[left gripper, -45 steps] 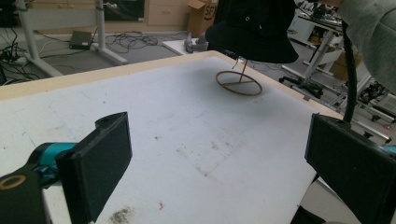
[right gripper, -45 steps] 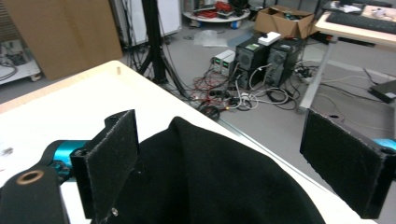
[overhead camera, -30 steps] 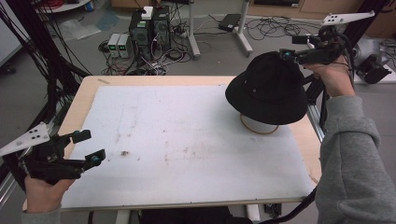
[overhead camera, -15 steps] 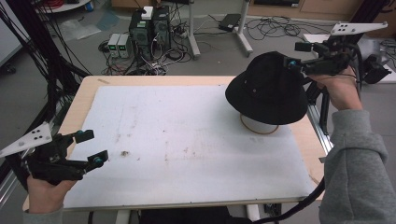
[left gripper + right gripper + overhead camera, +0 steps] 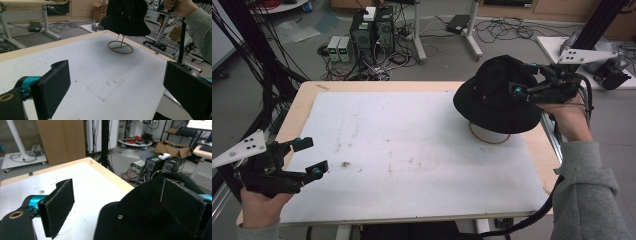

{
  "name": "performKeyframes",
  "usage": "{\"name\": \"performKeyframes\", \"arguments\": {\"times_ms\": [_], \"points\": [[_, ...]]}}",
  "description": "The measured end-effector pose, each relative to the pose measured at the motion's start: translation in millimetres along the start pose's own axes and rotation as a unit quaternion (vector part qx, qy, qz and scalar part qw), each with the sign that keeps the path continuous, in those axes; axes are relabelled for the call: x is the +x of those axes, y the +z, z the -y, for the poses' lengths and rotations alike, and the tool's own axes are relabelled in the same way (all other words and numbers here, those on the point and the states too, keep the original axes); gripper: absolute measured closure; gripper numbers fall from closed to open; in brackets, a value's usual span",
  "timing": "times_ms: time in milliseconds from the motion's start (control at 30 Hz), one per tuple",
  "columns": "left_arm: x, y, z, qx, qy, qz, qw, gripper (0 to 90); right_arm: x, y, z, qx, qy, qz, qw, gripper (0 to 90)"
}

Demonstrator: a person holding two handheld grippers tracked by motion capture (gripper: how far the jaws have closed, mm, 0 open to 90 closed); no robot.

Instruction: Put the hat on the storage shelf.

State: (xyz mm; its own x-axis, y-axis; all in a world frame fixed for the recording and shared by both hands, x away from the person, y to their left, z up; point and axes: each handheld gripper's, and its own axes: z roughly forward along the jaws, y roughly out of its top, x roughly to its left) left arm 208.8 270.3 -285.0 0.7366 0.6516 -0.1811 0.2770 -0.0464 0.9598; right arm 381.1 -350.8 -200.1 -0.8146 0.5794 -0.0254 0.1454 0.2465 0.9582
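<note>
The right gripper (image 5: 523, 79) has its jaws spread wide, level over the crown of the hat (image 5: 492, 97); in the right gripper view one pad (image 5: 183, 206) lies against or just above the crown and the other (image 5: 58, 206) hangs over bare table beside the brim, so nothing is pinched, and whether the near pad touches the cloth I cannot tell. The right hand (image 5: 569, 117) holds it from the table's right edge, forearm coming up from below, gripper pointing left across the hat. The hat sits upright, crown up and brim level, perched on a thin stand (image 5: 120, 44) whose ring foot rests on the white mat (image 5: 412, 150) near the far right corner; it is round, with no clear long axis. The left gripper (image 5: 307, 159) is well apart, at the near left edge, jaws wide apart and holding nothing, pointing across the mat toward the hat, the left hand (image 5: 259, 207) gripping it from below.
</note>
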Motion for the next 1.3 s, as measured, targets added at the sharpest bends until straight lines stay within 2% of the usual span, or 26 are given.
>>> {"name": "performKeyframes", "arguments": {"times_ms": [67, 100, 333, 700, 1000, 1167, 1200, 1300], "points": [[-0.9, 0.1, -0.2, -0.001, 0.0, 0.001, 1.0, 7.7, 10.6, -4.2, 6.3, -0.006, -0.004, 0.0, 1.0, 11.1], [-1.6, 0.1, -0.3, 0.0, 0.001, 0.001, 1.0, 7.7, 10.6, -4.2, 6.3, -0.006, -0.004, 0.0, 1.0, 11.1], [-6.5, 1.1, -2.5, -0.001, 0.008, 0.004, 1.0, 7.7, 33.7, -13.8, 27.6, -0.01, -0.006, 0.012, 0.9999, 11.1], [-9.6, 5.3, -4.2, -0.003, 0.016, 0.004, 0.9999, 7.7, 53.1, -20.0, 65.8, -0.017, -0.008, 0.011, 0.9998, 11.1], [-8.8, 9.9, -3.2, -0.007, 0.021, 0.004, 0.9997, 7.7, 60.7, -31.6, 94.9, -0.039, 0.026, -0.025, 0.9986, 11.1], [-9.1, 11.1, -3.4, -0.007, 0.024, 0.002, 0.9997, 7.7, 59.9, -33.4, 96.8, -0.039, 0.043, -0.045, 0.9973, 11.1], [-9.5, 11.6, -3.5, -0.008, 0.023, 0.002, 0.9997, 7.7, 59.5, -35.0, 97.4, -0.052, 0.049, -0.069, 0.9951, 11.1], [-11.0, 12.4, -4.1, -0.008, 0.027, 0.001, 0.9996, 7.7, 60.9, -36.1, 97.1, -0.048, 0.044, -0.062, 0.996, 11.1]]}}
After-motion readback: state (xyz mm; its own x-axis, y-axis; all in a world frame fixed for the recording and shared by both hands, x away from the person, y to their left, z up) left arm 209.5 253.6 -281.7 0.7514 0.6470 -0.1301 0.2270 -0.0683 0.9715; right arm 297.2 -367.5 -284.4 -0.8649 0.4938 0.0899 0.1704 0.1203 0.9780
